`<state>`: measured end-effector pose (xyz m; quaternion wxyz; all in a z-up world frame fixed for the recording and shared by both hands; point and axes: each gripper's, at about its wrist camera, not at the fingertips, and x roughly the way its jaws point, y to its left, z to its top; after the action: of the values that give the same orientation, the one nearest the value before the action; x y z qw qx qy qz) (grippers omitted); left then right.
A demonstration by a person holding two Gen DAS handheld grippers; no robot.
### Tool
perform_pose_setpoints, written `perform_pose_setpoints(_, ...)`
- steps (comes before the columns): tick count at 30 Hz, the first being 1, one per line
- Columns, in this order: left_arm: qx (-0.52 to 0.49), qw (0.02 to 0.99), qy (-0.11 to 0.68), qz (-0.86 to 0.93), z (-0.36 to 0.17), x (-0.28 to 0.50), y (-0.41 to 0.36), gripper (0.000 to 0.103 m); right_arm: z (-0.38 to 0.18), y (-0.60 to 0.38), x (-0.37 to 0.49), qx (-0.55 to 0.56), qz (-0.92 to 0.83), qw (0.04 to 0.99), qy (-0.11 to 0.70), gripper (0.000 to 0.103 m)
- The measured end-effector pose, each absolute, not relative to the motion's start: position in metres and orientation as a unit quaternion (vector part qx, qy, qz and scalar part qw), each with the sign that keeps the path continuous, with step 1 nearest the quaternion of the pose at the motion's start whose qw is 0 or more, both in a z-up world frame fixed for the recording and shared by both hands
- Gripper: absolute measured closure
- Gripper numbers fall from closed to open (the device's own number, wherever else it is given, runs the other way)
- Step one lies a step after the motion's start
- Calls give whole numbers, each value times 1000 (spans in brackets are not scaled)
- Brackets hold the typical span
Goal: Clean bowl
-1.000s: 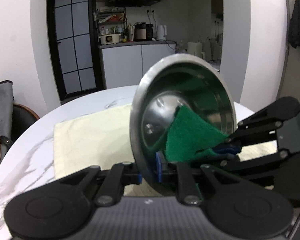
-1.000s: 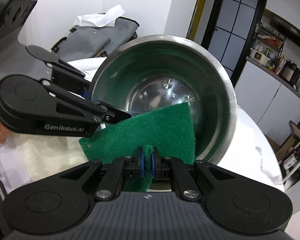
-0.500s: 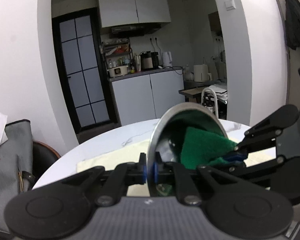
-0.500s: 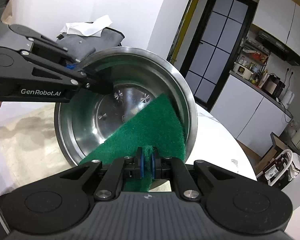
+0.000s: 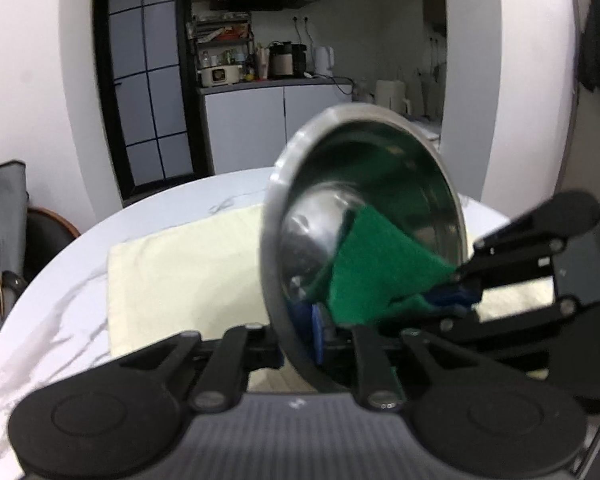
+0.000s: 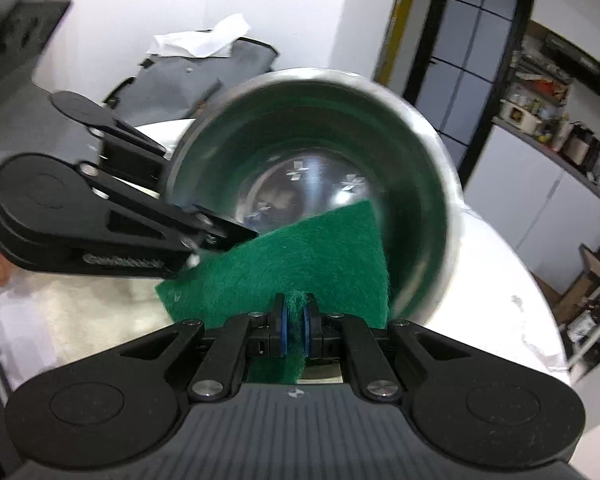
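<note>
A: Item one, steel bowl (image 6: 312,184): held up off the marble table (image 5: 60,280), tipped on its side, mouth turned to the right gripper (image 6: 295,326)

B: Held by what?

A: Left gripper (image 5: 300,332), jaws drawn narrow and clamped on the bowl's lower rim, one pad inside the wall, one outside

B: Item two?

A: Green scouring pad (image 6: 300,264): pinched at its near edge in the right gripper, jaws all but closed on it. Its far corner lies inside the bowl, against the lower wall; whether it presses hard there cannot be told

B: Anything below the bowl?

A: Cream cloth (image 5: 180,264), spread flat on the table under and behind the bowl. Grey bag (image 6: 204,68) with white tissue on top, well behind the bowl

B: Progress entry?

A: Judged mid-scrub. Bowl lifted, pad in hand and inside the bowl: done. The interior shows bright with no visible residue, though blur hides detail. Left, by my reckoning: working round the rest of the wall and base, possibly the outside, then setting the bowl down
</note>
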<state>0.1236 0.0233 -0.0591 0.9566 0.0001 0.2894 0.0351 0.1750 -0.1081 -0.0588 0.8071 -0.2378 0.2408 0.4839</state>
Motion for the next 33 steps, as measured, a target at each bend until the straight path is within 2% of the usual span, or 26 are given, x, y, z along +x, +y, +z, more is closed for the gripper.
perform_pose_setpoints(12,60,972,219,59,-40,105,12,97,-45,-118,168,-259,428,848,173,96)
perform_pose_setpoints(18,66,966,243,61,-50,114,9,93,-52,-114,170,-274,431,837,195,96)
perform_pose_setpoints(23,40,962,265,42,-58,118,14,85,-57,-111,173,-263,453,822,222,95)
perform_pose_setpoints(27,38,960,278,28,-65,121,16,83,-59,-113,176,-240,469,815,241,95)
perform_pose_setpoints(33,37,966,256,20,-67,119,19,83,-60,-117,178,-219,472,814,256,95)
